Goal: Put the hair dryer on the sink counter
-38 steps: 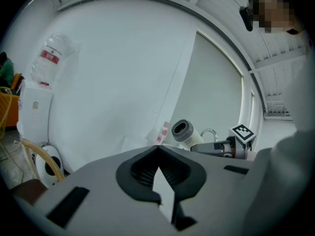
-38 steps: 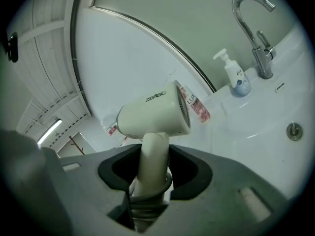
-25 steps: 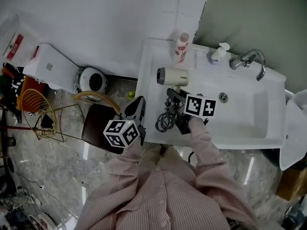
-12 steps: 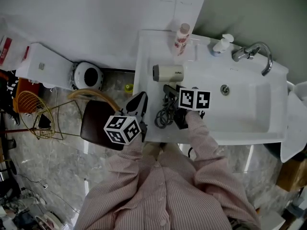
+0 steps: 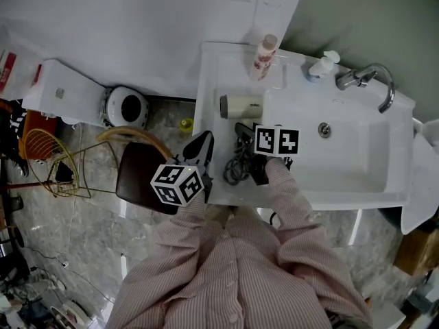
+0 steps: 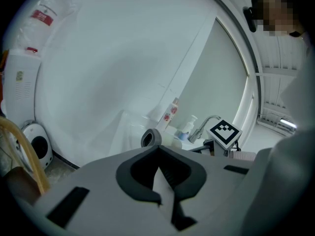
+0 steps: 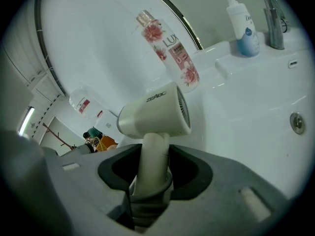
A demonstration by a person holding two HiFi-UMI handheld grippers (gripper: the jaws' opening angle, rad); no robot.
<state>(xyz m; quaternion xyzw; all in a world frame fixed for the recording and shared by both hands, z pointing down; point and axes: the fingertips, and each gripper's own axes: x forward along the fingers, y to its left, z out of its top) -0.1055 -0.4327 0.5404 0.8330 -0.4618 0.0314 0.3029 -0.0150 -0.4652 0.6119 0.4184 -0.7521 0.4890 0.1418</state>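
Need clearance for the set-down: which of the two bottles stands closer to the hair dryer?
The tall bottle with pink flowers, just behind the hair dryer. The white pump bottle stands farther off, beside the faucet.

A cream hair dryer (image 5: 241, 106) lies on the white counter (image 5: 212, 74) left of the basin (image 5: 343, 163), the right claw (image 5: 244, 131) at its handle. The left claw (image 5: 199, 146) hangs just beside the counter's edge.
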